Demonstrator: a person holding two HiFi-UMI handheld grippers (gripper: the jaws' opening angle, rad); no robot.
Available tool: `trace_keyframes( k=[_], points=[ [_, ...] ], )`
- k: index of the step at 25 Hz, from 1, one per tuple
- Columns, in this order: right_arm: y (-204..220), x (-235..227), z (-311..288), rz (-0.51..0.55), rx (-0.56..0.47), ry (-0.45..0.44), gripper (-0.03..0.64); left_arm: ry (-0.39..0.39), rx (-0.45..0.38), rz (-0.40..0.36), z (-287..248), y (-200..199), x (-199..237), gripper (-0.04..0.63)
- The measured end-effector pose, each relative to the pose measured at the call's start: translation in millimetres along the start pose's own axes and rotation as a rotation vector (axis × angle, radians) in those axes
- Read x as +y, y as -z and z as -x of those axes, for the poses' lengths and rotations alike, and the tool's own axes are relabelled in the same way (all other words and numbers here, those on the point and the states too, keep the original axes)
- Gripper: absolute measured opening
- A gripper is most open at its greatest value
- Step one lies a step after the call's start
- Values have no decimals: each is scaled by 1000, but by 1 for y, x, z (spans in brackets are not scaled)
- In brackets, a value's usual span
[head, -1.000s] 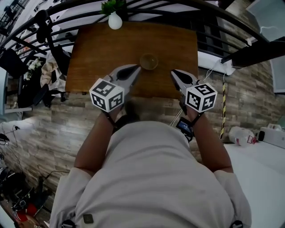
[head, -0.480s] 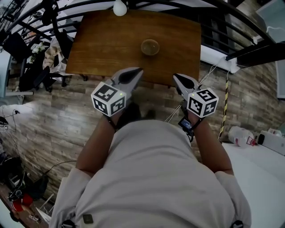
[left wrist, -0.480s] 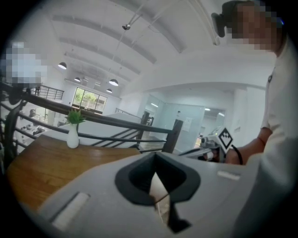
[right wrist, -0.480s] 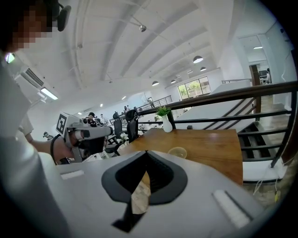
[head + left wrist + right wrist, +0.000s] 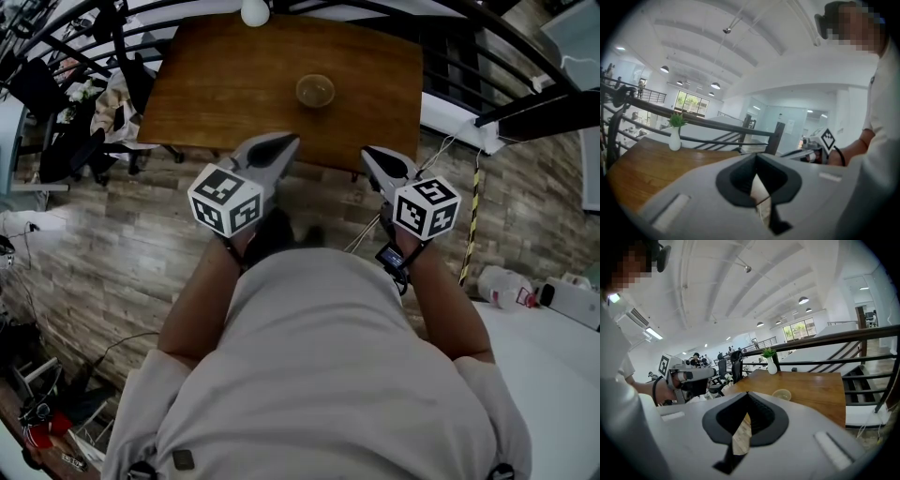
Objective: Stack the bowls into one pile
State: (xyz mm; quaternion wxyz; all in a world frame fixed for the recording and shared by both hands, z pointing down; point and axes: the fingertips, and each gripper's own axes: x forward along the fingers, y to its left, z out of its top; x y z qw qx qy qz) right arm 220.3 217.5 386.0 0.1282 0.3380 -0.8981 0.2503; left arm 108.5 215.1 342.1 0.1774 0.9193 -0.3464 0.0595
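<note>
A stack of pale bowls (image 5: 315, 91) sits alone near the middle of the wooden table (image 5: 216, 94); it also shows in the right gripper view as the bowls (image 5: 781, 394). My left gripper (image 5: 286, 141) hangs shut and empty over the table's near edge, left of and short of the bowls. My right gripper (image 5: 367, 152) is level with it on the right, also shut with nothing held. From the left gripper (image 5: 756, 155) only bare tabletop (image 5: 642, 164) and the other gripper (image 5: 820, 140) show. The right gripper (image 5: 747, 393) points toward the bowls.
A white vase (image 5: 255, 11) with a green plant stands at the table's far edge. A dark railing (image 5: 469, 37) curves behind the table. Chairs and clutter (image 5: 84, 122) crowd the left side. A white surface with a bottle (image 5: 506, 286) lies at the right.
Both grippers have drawn back from the bowls toward the table's near edge, staying shut. The bowls and table now sit farther up the head view.
</note>
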Motion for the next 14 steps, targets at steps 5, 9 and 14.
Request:
trace_keyframes(
  k=[5, 9, 14],
  points=[
    [-7, 0, 3, 14, -3, 0, 8, 4, -7, -8, 0, -4, -3, 4],
    [-11, -1, 8, 15, -9, -5, 8, 2, -6, -8, -2, -5, -7, 4],
    [-6, -1, 16, 14, -13, -9, 8, 5, -4, -2, -3, -1, -17, 3]
  ],
)
